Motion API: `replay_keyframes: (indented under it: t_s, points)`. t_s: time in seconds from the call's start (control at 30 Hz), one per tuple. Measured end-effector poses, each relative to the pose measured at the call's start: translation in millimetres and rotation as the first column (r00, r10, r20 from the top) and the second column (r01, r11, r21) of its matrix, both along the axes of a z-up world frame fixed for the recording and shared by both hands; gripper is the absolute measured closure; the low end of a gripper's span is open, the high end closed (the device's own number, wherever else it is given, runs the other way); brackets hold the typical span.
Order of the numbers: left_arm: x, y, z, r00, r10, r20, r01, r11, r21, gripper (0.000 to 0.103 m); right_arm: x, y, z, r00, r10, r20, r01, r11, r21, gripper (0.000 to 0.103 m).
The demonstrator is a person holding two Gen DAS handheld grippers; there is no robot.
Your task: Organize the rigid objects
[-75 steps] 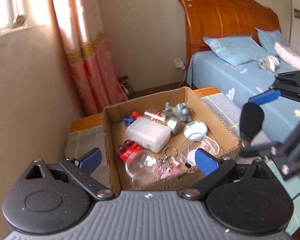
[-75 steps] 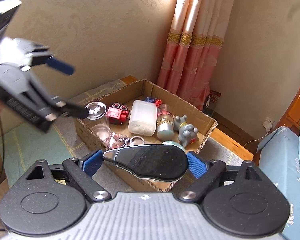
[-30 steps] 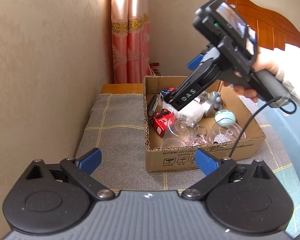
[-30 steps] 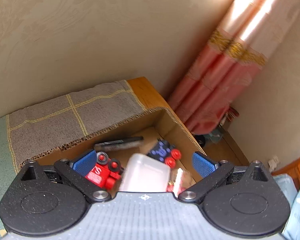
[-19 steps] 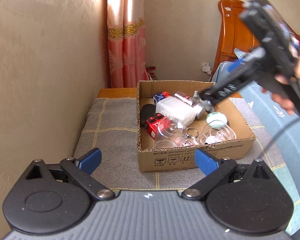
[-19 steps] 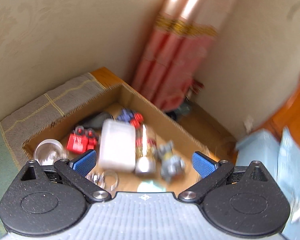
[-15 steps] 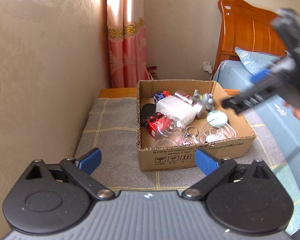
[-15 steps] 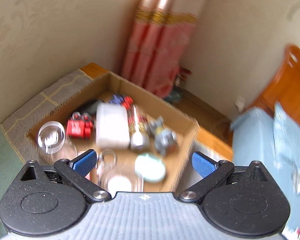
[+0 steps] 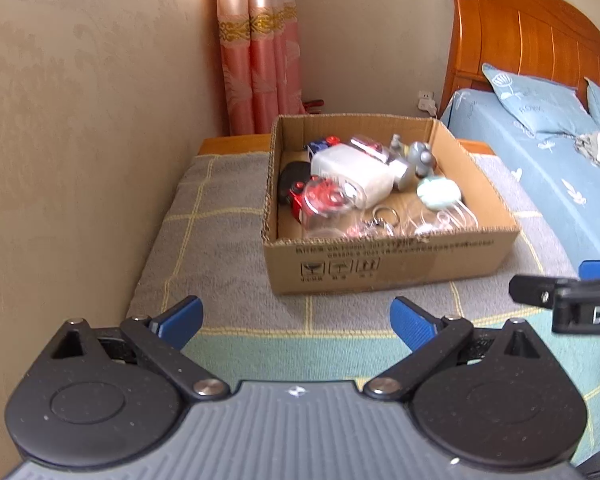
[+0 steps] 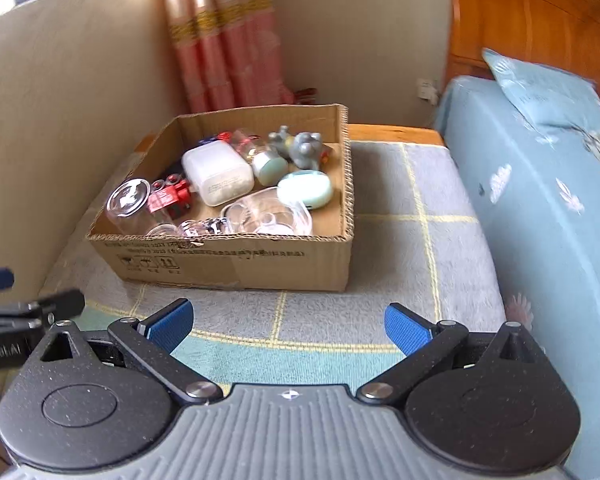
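Change since earlier: both grippers have pulled back from the cardboard box [image 9: 388, 258]; the black oval object the right gripper carried a moment ago now lies inside the box [image 9: 294, 174], at the left wall.
Right gripper: the right gripper [image 10: 288, 326] is empty, its blue fingers [image 10: 170, 326] spread wide apart, hovering above the blanket [image 10: 412, 280] on the near side of the box.
Left gripper: the left gripper [image 9: 296, 318] is likewise spread apart and holds nothing; it hangs level with its partner, whose tip shows at the right edge of the left view.
Box contents: a white plastic container [image 10: 218, 174] lies flat in the middle, a red toy [image 10: 170, 198] beside it, a grey figurine [image 10: 304, 146] toward the back, a pale green oval case [image 10: 306, 194] at the right, clear glass cups [image 10: 126, 200] and a key ring [image 9: 384, 214] along the front wall.
Why so placed: everything loose appears gathered into one open-topped box, so nothing can roll off the blanket; the flat lie of the container suits a stable rest.
Why grippers wait back: standing clear gives both cameras a full look into the box.
Task state: nothing rigid is visible on the blanket outside the box, so the sorting looks nearly or wholly done.
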State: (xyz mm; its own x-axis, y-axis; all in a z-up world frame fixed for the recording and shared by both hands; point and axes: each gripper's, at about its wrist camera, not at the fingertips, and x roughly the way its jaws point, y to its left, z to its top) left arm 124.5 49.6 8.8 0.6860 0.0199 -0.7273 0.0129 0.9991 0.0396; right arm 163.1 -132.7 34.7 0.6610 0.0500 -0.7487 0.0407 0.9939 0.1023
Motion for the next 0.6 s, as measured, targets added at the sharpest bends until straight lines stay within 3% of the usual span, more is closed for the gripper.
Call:
replay_keyframes:
  t_s: [0.1, 0.6]
  points:
    - [-6.0, -2.4, 0.2, 1.000, 0.007, 0.008, -0.007, 1.000, 0.001, 0.003, -8.5, 6.2, -0.9, 0.999, -0.044, 0.003, 0.044, 0.998, -0.034, 0.000]
    - [-17.9, -3.8, 16.1, 0.997, 0.031, 0.069, -0.033, 0.999, 0.030, 0.003, -15.5, 29.4, 7.7, 1.000, -0.022, 0.021, 0.024, 0.997, -0.071, 0.000]
